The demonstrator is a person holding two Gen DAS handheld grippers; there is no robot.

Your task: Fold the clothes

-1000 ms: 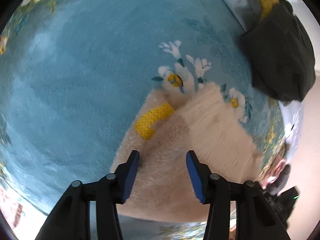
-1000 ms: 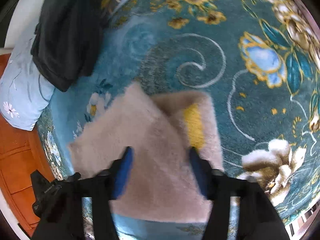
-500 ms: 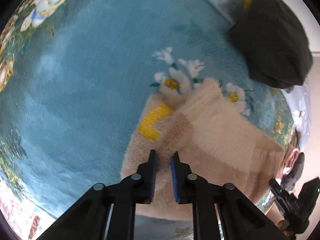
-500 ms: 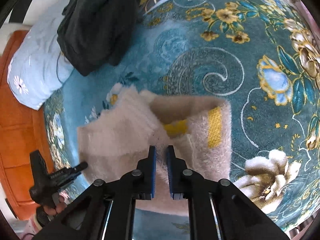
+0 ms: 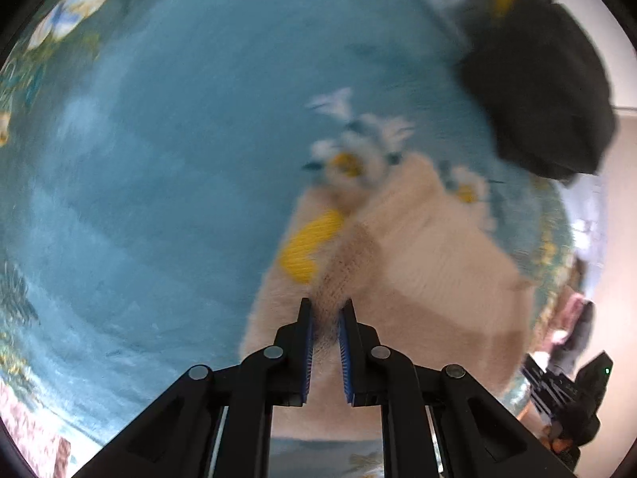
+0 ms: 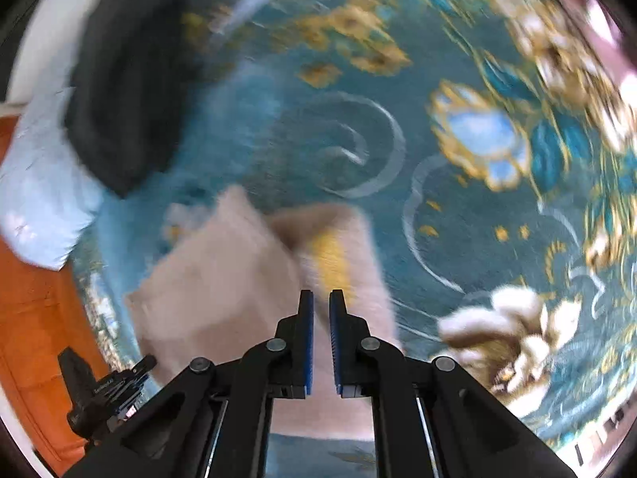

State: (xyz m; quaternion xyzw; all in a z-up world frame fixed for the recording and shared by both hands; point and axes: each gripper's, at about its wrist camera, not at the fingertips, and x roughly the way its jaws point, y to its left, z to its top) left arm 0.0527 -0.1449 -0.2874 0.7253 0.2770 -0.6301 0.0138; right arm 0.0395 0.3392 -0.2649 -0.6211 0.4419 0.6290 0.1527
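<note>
So the fuzzy beige sweater (image 5: 418,279) was sitting on a teal floral carpet (image 5: 159,159), already folded down into a fairly compact bundle, with a yellow patch (image 5: 306,243) peeking out at its far-left part. Looked to me like the sleeves and sides had been tucked in, so I'd guess the fold was well past halfway, with maybe one more fold-over and a tidy-up left.

Left claw (image 5: 325,310) had its blue pads nearly together, pinching what looked like a ridge of the sweater's near edge between them. Right claw (image 6: 321,298) was closed down to a thin gap too, over the near part of the sweater (image 6: 223,279), but that view was blurry and I honestly couldn't tell if fabric was actually caught in it.

Off at the far side there was a dark garment (image 6: 127,91) lying partly on a light blue pillow (image 6: 43,191), well apart from the sweater. No idea if that one was next in line to be folded. Orange floor (image 6: 36,318) showed past the carpet's left edge.
</note>
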